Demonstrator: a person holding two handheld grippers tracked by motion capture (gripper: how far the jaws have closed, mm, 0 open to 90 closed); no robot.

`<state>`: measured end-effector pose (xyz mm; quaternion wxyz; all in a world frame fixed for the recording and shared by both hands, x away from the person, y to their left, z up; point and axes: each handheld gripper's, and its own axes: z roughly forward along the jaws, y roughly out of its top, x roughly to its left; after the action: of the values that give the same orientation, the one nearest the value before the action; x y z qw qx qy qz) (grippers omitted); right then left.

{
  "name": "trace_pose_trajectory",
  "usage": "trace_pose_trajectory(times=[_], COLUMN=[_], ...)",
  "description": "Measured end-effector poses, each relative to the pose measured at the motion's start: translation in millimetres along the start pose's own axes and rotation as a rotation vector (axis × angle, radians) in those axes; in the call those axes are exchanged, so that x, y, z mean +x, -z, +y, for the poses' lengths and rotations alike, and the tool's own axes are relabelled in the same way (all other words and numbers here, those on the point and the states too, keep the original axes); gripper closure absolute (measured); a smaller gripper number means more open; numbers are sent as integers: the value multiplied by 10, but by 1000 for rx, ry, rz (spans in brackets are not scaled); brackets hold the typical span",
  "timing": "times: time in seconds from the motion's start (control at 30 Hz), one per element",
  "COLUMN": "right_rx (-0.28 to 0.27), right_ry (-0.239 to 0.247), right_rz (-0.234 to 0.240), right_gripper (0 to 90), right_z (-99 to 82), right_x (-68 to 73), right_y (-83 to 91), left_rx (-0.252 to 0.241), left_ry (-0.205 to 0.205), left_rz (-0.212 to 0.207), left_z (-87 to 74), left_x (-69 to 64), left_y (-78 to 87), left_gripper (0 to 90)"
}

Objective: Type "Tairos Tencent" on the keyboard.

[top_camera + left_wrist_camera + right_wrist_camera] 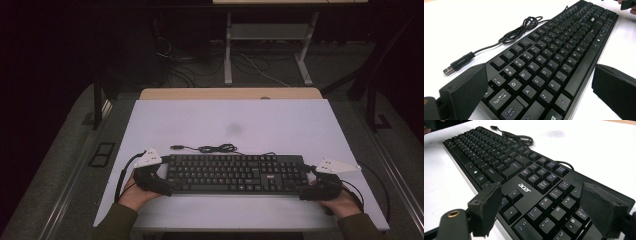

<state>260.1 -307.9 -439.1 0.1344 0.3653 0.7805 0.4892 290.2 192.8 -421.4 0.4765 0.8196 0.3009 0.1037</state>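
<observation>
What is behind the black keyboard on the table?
Behind the keyboard lies its own black cable, bunched in a loose coil and ending in a USB plug, on the white table. Where the cable joins the keyboard's back edge cannot be made out.

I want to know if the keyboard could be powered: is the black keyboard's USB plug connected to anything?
No, the black USB plug lies loose on the white table, its cable coiled beside the black keyboard.
</observation>
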Motion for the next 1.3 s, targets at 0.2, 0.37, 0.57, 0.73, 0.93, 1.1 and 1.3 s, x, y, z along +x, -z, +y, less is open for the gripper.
trace_pose_trajectory(times=[0.2,0.37,0.57,0.73,0.93,1.1,1.3], right_rx=[1,2,-7,-7,-1,10,26], right_ry=[3,7,4,19,27,34,35], right_rz=[4,9,18,30,47,68,94], right_gripper=[175,175,175,175,174,150,158], right_z=[6,28,61,120,200,254,313], right_x=[10,9,1,34,63,86,120], right_y=[2,-9,-23,-48,-100,-128,-178], left_rx=[-4,-5,-11,-15,-18,-17,-26], left_ry=[1,2,0,4,1,-1,2], left_rz=[2,2,5,4,-1,-1,2], left_z=[2,6,30,28,33,44,55], left_x=[4,5,1,8,10,8,11], left_y=[11,3,-7,-4,-7,-10,-12], left_gripper=[0,0,0,0,0,0,10])
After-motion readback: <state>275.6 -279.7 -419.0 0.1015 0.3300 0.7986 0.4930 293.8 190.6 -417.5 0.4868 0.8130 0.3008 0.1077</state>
